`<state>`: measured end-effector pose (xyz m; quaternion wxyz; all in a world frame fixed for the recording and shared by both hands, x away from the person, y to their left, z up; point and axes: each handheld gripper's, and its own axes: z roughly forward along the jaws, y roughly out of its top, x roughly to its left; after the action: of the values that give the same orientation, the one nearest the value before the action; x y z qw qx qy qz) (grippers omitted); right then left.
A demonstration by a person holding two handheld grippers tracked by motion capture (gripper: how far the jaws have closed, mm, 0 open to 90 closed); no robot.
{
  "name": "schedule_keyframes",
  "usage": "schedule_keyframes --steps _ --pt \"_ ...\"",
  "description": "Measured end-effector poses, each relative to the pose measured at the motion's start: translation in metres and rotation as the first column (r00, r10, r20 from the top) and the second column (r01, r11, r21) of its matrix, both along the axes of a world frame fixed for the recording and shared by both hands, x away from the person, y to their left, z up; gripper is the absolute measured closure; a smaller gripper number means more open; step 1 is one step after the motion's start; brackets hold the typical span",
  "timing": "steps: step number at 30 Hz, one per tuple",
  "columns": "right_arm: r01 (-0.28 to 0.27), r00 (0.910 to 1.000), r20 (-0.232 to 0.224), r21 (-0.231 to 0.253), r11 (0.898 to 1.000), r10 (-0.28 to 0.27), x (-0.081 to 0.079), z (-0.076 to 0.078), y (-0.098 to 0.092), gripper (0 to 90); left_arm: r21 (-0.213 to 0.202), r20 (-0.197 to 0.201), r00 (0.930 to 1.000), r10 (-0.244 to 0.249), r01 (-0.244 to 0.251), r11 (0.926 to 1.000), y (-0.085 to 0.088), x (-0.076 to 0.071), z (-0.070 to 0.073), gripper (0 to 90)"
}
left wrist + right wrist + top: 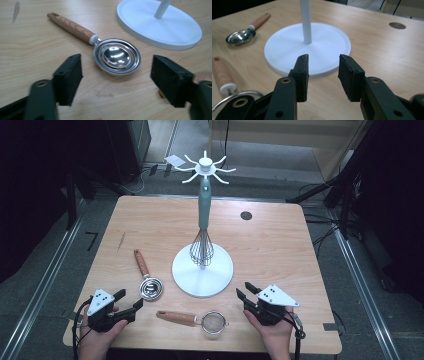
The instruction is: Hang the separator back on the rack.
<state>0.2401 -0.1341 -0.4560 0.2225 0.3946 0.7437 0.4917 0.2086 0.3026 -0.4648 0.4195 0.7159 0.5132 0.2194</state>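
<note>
High view: 1 whisk [202, 247] hangs on the rack [202, 270]; separator [150, 287] and strainer [214, 322] lie on the worktop [280, 245] — 2 left. Left claw [131, 303] part open, empty, facing the separator. Right claw [244, 290] part open, empty, beside the rack base.

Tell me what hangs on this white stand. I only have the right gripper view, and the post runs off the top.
Observer: A whisk with a teal handle hangs from the hooked top of the stand, wire end down over the base.
Operator: Is that spoon at my far left a plain one?
Observer: No. The left gripper view shows slots around its bowl, so it is an egg separator.
Operator: Where is the left gripper?
Observer: The left gripper is near the front left corner of the table, jaws open, pointing at the egg separator without touching it.
</note>
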Motion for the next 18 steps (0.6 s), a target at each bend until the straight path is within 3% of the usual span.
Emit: schedule_keyframes --steps 1,4,5,11,14,18 --pt "-0.008 0.9998 -0.020 0.000 1.000 0.008 -0.005 -0.003 0.001 61.8 -0.003 -0.030 0.9995 -0.003 0.003 1.0000 -0.003 0.000 -0.001 42.6" --pt "-0.020 0.9992 -0.034 0.002 1.000 0.021 -0.011 -0.005 0.002 61.5 -0.013 -0.057 0.9982 -0.016 0.016 0.9998 -0.006 0.000 -0.002 48.0" --pt "-0.035 0.9983 -0.047 -0.009 0.999 0.034 -0.016 -0.007 0.003 61.4 -0.012 -0.070 0.9970 -0.030 0.030 0.9995 -0.008 0.000 -0.003 53.8" --pt "-0.058 0.9949 -0.083 -0.017 0.998 0.056 -0.018 -0.015 0.012 61.3 0.014 -0.110 0.9918 -0.065 0.067 0.9976 -0.018 -0.001 -0.010 61.7" --pt "-0.083 0.9922 -0.095 -0.023 0.996 0.081 -0.019 -0.017 0.019 60.9 0.003 -0.139 0.9859 -0.093 0.095 0.9955 -0.017 -0.001 -0.013 67.1" --pt "-0.115 0.9871 -0.117 -0.037 0.993 0.110 -0.018 -0.020 0.028 60.2 0.026 -0.162 0.9773 -0.137 0.143 0.9894 -0.018 -0.004 -0.016 74.8"
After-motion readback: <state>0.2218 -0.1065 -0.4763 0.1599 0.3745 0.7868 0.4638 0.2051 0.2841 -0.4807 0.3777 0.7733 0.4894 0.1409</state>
